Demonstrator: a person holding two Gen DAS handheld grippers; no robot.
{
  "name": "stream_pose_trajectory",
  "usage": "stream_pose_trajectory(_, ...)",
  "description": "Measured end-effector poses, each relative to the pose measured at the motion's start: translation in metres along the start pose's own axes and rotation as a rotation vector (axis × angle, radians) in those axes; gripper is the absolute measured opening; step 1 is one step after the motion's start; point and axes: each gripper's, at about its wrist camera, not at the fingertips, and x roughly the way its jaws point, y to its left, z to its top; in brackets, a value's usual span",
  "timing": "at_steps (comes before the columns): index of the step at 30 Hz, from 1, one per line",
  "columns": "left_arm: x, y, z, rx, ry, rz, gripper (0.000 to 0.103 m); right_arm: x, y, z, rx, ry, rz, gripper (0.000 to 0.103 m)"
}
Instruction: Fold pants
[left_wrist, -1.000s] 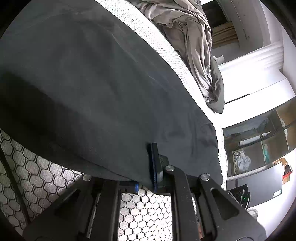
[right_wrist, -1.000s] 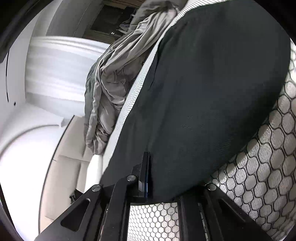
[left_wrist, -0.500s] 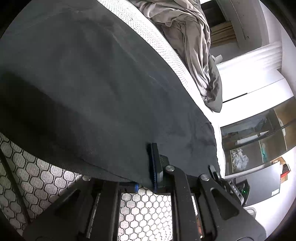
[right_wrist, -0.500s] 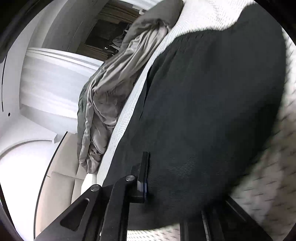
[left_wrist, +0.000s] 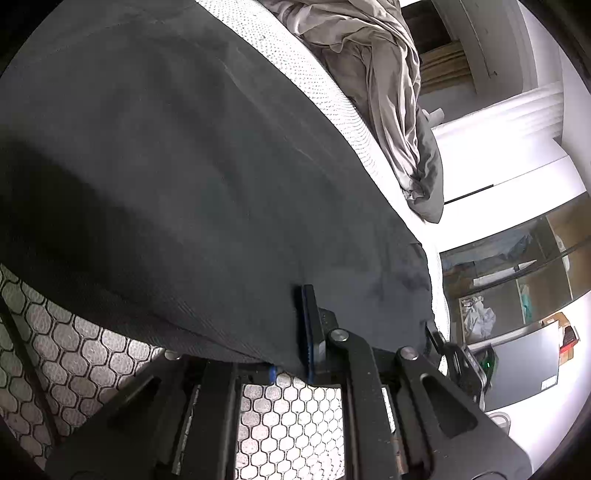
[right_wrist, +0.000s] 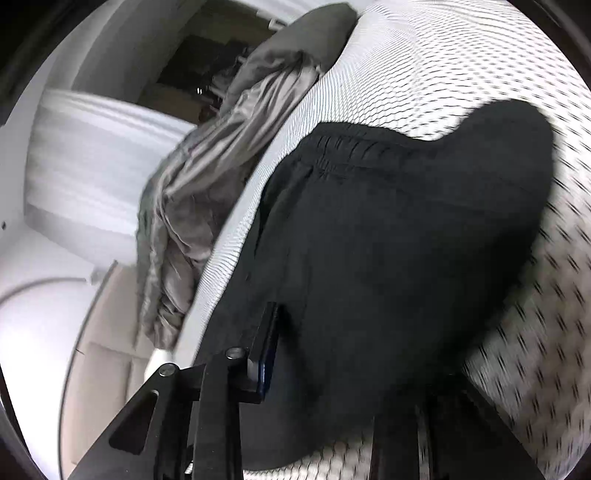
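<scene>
While left claw (left_wrist: 295, 332) pinches pants (left_wrist: 184, 166), right claw (right_wrist: 314, 350) has just been opening around them

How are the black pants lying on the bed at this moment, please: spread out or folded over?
Cannot tell for certain. The pants lie broad and flat on the mattress, waistband showing at the far end; any doubled layer is not distinguishable.

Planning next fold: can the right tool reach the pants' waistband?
Probably yes: the waistband lies bare on the mattress ahead of the right tool, whose jaws have just been opening with pants fabric between them.
</scene>
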Motion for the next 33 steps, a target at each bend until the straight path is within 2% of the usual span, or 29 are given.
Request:
stream_pose_trajectory(1, 0.0, 0.0, 0.0, 0.003, -0.001, 0.0, 0.009, 0.006, -0.001, 0.003, -0.007, 0.004, -0.01, 0.03)
stream_pose_trajectory(3, 0.0, 0.0, -0.001, 0.006, -0.005, 0.001, 0.009, 0.013, -0.005, 0.008, -0.002, -0.004, -0.026, 0.018)
stream_pose_trajectory(5, -0.001, 0.0, -0.002, 0.01, -0.011, 0.003, 0.009, 0.011, -0.007, 0.01, 0.023, -0.012, -0.002, 0.013)
stream_pose_trajectory(8, -0.001, -0.001, -0.003, 0.018, -0.012, 0.008, 0.009, -0.006, -0.01, 0.012, 0.019, -0.028, 0.014, 0.012)
stream_pose_trajectory(10, -0.001, -0.002, -0.003, 0.027, -0.009, 0.011, 0.009, -0.017, -0.018, 0.014, 0.026, -0.007, 0.043, 0.012)
stream_pose_trajectory(13, -0.001, -0.002, -0.004, 0.028, -0.008, 0.009, 0.009, -0.031, -0.033, 0.009, 0.057, 0.024, 0.062, 0.013)
stream_pose_trajectory(17, -0.001, -0.003, -0.005, 0.028, -0.009, 0.012, 0.009, -0.04, -0.037, 0.009, 0.049, 0.029, 0.084, 0.02)
stream_pose_trajectory(22, 0.0, -0.005, -0.004, 0.033, -0.008, 0.009, 0.009, -0.051, -0.041, 0.004, 0.106, 0.03, 0.095, 0.021)
stream_pose_trajectory(28, 0.0, -0.006, -0.003, 0.033, -0.008, 0.007, 0.01, -0.045, -0.019, 0.027, -0.032, -0.087, -0.019, 0.02)
stream_pose_trajectory(30, 0.0, -0.007, -0.002, 0.029, -0.007, 0.004, 0.01, -0.037, -0.026, 0.026, 0.029, -0.067, -0.024, 0.032)
stream_pose_trajectory(31, 0.0, -0.007, -0.002, 0.026, -0.004, 0.0, 0.01, -0.036, -0.034, 0.018, 0.091, -0.047, 0.003, 0.032)
stream_pose_trajectory(33, -0.001, -0.005, -0.001, 0.019, 0.002, -0.013, 0.01, -0.041, -0.035, 0.0, 0.12, -0.024, 0.07, 0.032)
